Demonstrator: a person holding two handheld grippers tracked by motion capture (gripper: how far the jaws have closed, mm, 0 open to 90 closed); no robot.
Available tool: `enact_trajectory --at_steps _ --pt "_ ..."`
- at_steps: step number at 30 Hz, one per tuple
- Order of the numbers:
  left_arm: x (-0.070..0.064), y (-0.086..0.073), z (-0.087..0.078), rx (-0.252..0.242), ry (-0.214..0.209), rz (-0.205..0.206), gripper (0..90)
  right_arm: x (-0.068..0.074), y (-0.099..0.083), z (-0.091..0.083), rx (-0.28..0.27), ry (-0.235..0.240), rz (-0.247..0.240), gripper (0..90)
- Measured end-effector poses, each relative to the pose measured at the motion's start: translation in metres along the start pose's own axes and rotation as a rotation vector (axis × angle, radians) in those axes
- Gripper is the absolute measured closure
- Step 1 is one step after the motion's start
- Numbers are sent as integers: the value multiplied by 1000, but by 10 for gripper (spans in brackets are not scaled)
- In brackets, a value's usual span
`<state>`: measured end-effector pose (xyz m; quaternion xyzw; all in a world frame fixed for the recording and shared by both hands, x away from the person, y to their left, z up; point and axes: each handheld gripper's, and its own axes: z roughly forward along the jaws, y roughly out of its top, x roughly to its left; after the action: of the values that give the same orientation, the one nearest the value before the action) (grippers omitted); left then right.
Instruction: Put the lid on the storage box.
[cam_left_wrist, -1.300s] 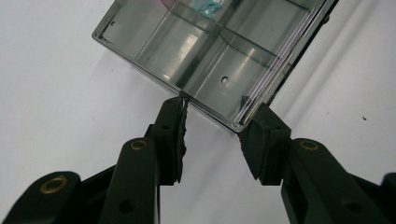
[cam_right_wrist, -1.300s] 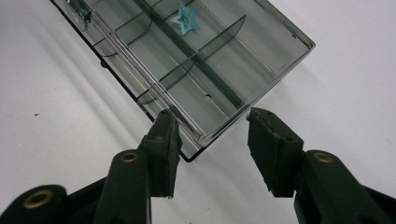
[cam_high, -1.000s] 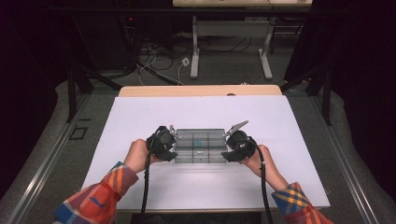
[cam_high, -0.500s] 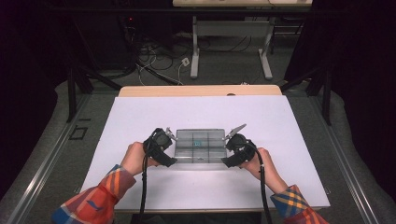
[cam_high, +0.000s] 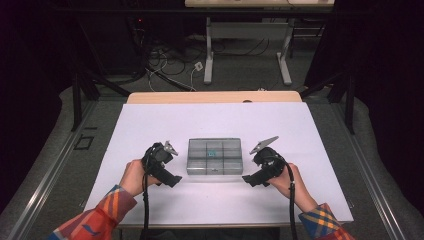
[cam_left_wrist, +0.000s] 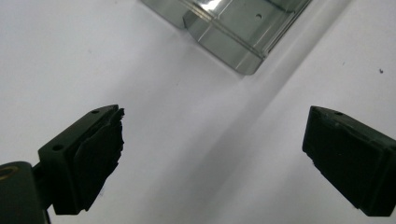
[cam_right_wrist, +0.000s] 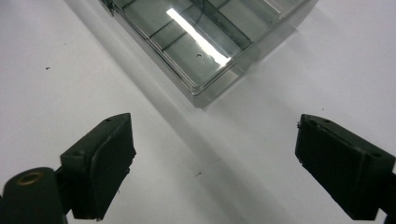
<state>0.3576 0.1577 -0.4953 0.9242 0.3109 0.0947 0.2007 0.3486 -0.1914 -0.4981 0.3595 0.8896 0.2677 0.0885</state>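
Box (cam_high: 214, 156), clear plastic with compartments, sits mid-table (cam_high: 300, 130), long side across, squarely between both claws. Left claw (cam_high: 172, 181) and right claw (cam_high: 246, 179) flank its near corners, jaws spread, empty, about equally near.

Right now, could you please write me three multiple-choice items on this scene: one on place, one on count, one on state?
1. Where does the clear compartment box sit?
A. between the two grippers
B. at the table's far edge
C. on the floor

2. How many grippers flank it?
A. one
B. two
C. three

3. How do the left gripper and right gripper stand?
A. both shut on the box
B. one open, one shut
C. both open, holding nothing

Answers: 1 A, it lies on the white table between them; 2 B, one each side; 3 C, jaws stand wide apart over bare table.
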Motion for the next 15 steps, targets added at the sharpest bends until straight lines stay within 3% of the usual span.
enact_trajectory --at_steps 15 --pt "4 -30 -10 -9 33 -26 12 -9 -20 -10 -14 -21 36 49"
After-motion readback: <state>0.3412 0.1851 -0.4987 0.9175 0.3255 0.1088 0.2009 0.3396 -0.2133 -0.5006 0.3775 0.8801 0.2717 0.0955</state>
